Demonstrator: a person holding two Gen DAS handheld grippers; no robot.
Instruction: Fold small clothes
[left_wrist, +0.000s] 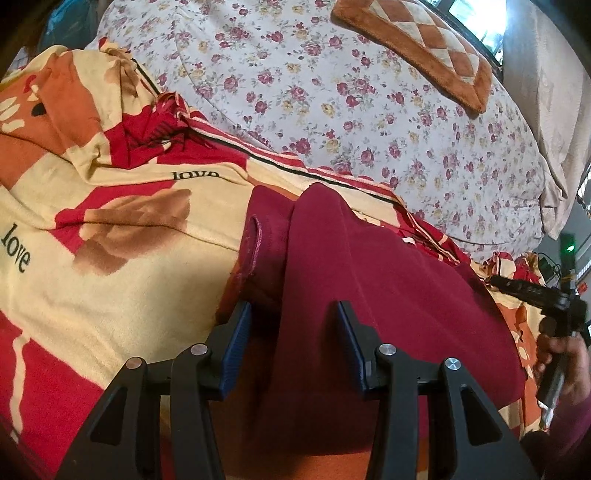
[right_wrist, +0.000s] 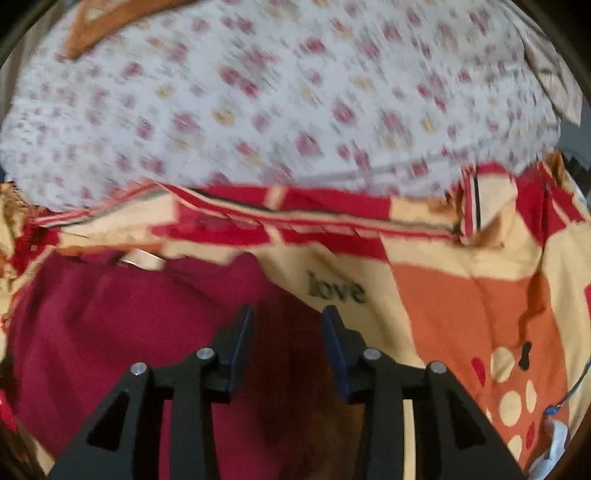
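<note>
The left gripper (left_wrist: 293, 314) stands partly open in the lower middle of its view, blue pads apart, and a raised ridge of the maroon garment (left_wrist: 369, 280) runs up between them. The fabric fills the gap, yet the right-hand pad looks clear of it, so I cannot tell whether the pads are truly clamping the cloth or only straddling it.

The right gripper (right_wrist: 286, 317) is also partly open, at the lower middle of its own view. Its jaws stand over the right-hand edge of the maroon garment (right_wrist: 122, 325), with dark cloth showing in the gap but nothing visibly pinched; that picture is smeared, so this reading is a loose one. In the left wrist view the same tool shows at the right edge, held in a hand (left_wrist: 565, 360).

The garment lies on a cream, red and orange blanket (left_wrist: 110, 236) printed with the word "love". In the left view it fills the lower centre and right, its long fold running from the bottom of the frame up toward the centre, with a hemmed opening just left of the ridge. Beyond the blanket, across the top of both views, spreads a white flowered sheet (left_wrist: 332, 92), and a brown diamond-patterned cushion (left_wrist: 424, 40) rests on it at the upper right.
</note>
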